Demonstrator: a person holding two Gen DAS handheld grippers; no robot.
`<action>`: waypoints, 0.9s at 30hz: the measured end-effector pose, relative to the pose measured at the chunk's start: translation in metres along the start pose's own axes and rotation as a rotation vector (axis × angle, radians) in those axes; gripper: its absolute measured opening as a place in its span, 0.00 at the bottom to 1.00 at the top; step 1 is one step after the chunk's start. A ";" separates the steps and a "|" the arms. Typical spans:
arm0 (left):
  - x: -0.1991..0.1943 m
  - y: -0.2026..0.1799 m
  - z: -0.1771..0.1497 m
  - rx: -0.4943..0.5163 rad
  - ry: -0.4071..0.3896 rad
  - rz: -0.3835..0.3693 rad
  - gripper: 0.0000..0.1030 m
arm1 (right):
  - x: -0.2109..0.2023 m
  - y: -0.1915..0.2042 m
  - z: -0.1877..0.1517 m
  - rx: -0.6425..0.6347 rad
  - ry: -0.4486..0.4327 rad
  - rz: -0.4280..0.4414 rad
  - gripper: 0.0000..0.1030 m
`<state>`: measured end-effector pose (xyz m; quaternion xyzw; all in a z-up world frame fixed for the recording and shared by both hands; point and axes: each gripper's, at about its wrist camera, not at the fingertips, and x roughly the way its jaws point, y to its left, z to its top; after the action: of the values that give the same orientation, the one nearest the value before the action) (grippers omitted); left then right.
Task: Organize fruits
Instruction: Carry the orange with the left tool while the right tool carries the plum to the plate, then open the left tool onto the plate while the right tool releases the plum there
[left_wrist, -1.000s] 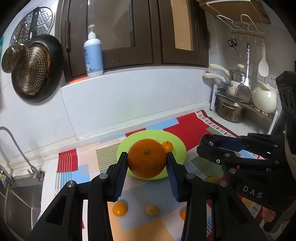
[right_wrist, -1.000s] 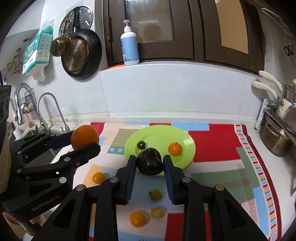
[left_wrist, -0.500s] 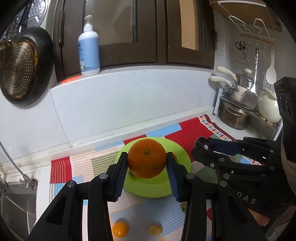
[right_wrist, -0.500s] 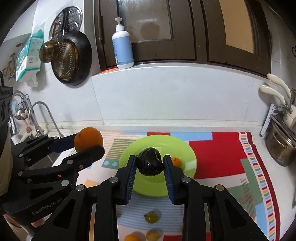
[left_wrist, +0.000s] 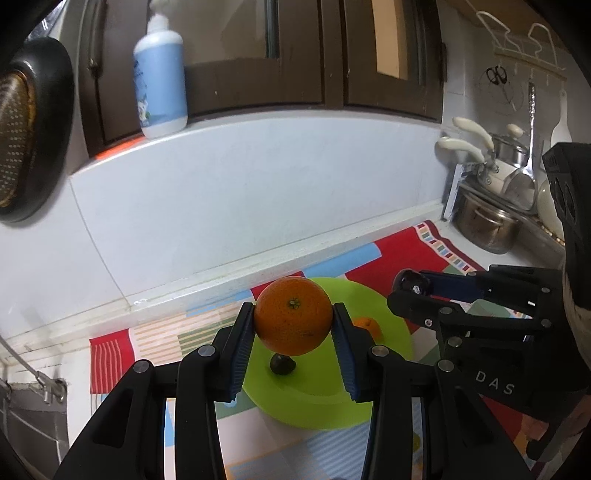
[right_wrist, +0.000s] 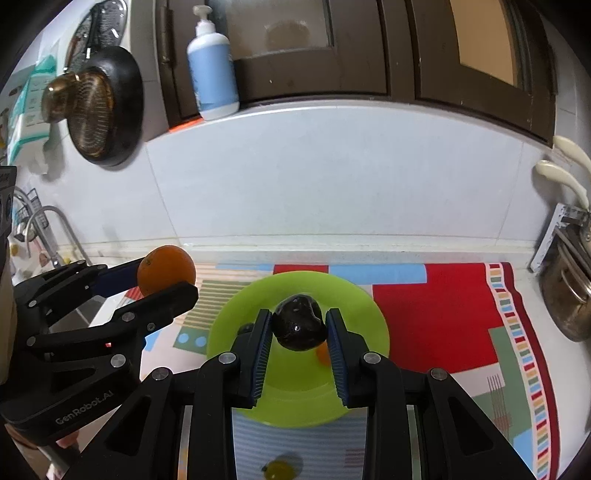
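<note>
My left gripper (left_wrist: 293, 321) is shut on a large orange (left_wrist: 293, 320) and holds it above the near left part of a round green plate (left_wrist: 391, 332). On the plate lie a small dark fruit (left_wrist: 282, 364) and a small orange fruit (left_wrist: 367, 326). My right gripper (right_wrist: 300, 325) is shut on a dark glossy fruit (right_wrist: 300, 324) above the plate (right_wrist: 240, 310). The small orange fruit (right_wrist: 323, 355) shows partly behind its right finger. The right gripper also shows in the left wrist view (left_wrist: 410, 286), the left gripper in the right wrist view (right_wrist: 166, 271).
A patchwork mat (right_wrist: 443, 295) covers the counter. A small green-yellow fruit (right_wrist: 280, 469) lies on it in front of the plate. Pots (left_wrist: 484, 225) stand at the right, a sink (left_wrist: 33, 417) at the left. A soap bottle (right_wrist: 212, 70) stands on the ledge.
Both grippers have moved forward toward the wall and now hang over the plate with their fruits still held. The loose fruits on the mat have slid out of view below.
</note>
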<state>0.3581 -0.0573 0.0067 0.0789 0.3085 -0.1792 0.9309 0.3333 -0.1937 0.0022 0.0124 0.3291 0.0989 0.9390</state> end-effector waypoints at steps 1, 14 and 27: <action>0.004 0.001 0.001 0.001 0.007 -0.004 0.40 | 0.004 -0.001 0.001 -0.001 0.007 0.000 0.30; 0.073 0.012 0.005 0.007 0.141 -0.057 0.40 | 0.065 -0.022 0.017 0.012 0.116 -0.010 0.30; 0.122 0.017 -0.004 0.020 0.265 -0.101 0.40 | 0.114 -0.036 0.011 0.026 0.254 0.005 0.30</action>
<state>0.4532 -0.0748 -0.0696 0.0958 0.4303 -0.2168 0.8710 0.4340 -0.2066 -0.0629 0.0128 0.4465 0.0975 0.8894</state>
